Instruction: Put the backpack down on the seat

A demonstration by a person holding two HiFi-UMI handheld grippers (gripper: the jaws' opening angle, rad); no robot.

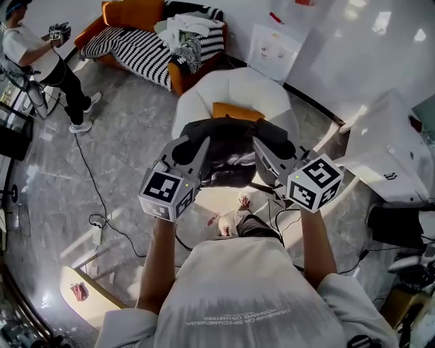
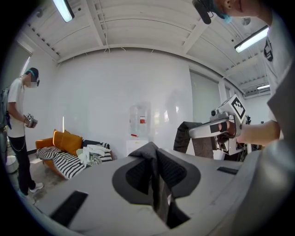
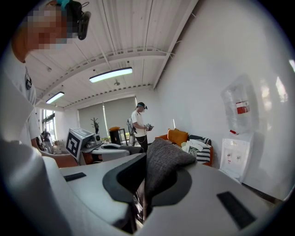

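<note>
In the head view a dark grey backpack (image 1: 228,149) hangs between my two grippers, just in front of a white rounded seat (image 1: 262,88) that has an orange cushion (image 1: 234,111) on it. My left gripper (image 1: 196,146) is shut on a fold of the backpack's fabric (image 2: 152,152) at its left side. My right gripper (image 1: 264,148) is shut on a grey woven fold (image 3: 166,166) at its right side. In the left gripper view the right gripper (image 2: 216,128) shows with dark fabric (image 2: 186,138) hanging from it. The lower part of the backpack is hidden behind the grippers.
An orange sofa (image 1: 126,17) with a striped blanket and clothes stands at the back left. Another person (image 1: 37,58) stands at the far left with grippers. A water dispenser (image 1: 275,47) is against the wall, a white cabinet (image 1: 391,146) at the right, cables (image 1: 102,221) on the floor.
</note>
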